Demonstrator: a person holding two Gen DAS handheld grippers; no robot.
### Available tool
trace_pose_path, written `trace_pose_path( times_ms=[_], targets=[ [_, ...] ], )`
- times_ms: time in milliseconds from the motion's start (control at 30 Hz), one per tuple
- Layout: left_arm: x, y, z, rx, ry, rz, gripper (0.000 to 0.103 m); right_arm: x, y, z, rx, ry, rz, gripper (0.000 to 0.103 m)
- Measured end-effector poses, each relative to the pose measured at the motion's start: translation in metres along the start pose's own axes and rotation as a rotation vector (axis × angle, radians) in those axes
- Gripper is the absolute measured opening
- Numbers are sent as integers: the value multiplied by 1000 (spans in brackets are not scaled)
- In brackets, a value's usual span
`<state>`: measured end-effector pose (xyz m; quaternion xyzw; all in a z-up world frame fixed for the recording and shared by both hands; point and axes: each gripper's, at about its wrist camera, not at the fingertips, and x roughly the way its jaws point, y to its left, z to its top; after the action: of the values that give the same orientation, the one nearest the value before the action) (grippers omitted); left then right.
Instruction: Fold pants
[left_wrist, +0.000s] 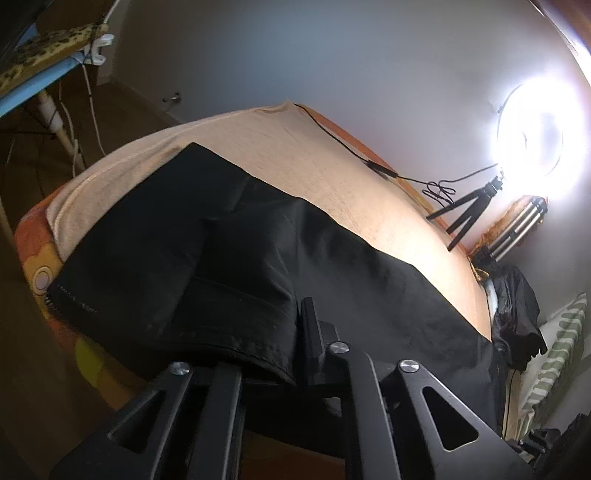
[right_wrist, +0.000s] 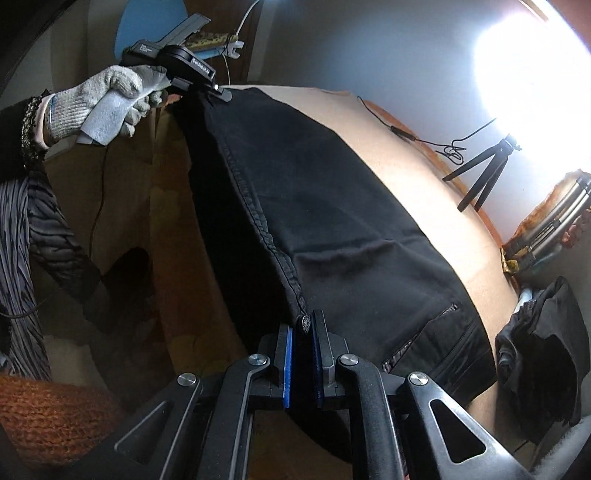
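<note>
Black pants (left_wrist: 229, 258) lie across a bed covered by a beige sheet (left_wrist: 295, 155); they also fill the right wrist view (right_wrist: 332, 206). My left gripper (left_wrist: 291, 332) is shut on the hem end of the pants, whose cloth drapes over and hides its left finger. My right gripper (right_wrist: 303, 328) is shut on the waistband next to the metal button, blue pads pinching the cloth. In the right wrist view the left gripper (right_wrist: 218, 92) shows at the pants' far end, held by a gloved hand (right_wrist: 107, 99).
A ring light on a small black tripod (left_wrist: 469, 210) stands at the bed's far edge with a cable (left_wrist: 340, 140) across the sheet. Dark clothes (right_wrist: 543, 354) are piled at the right. An ironing board (left_wrist: 48, 55) stands at the left.
</note>
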<state>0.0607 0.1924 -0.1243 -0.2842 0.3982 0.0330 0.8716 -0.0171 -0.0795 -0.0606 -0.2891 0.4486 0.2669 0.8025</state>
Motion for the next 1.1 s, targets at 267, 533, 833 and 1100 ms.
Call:
trace_pose_path(
  times_ms=[267, 533, 833, 1100],
  targets=[
    [-9, 54, 6, -205, -46, 16, 33, 17, 3, -1, 0, 37, 3, 7],
    [-16, 81, 8, -207, -91, 100, 19, 28, 6, 1, 6, 59, -1, 7],
    [-22, 79, 5, -66, -79, 347, 14, 27, 5, 3, 30, 61, -9, 7],
    [-52, 47, 7, 56, -169, 344, 22, 23, 7, -2, 97, 43, 12, 9]
  ],
)
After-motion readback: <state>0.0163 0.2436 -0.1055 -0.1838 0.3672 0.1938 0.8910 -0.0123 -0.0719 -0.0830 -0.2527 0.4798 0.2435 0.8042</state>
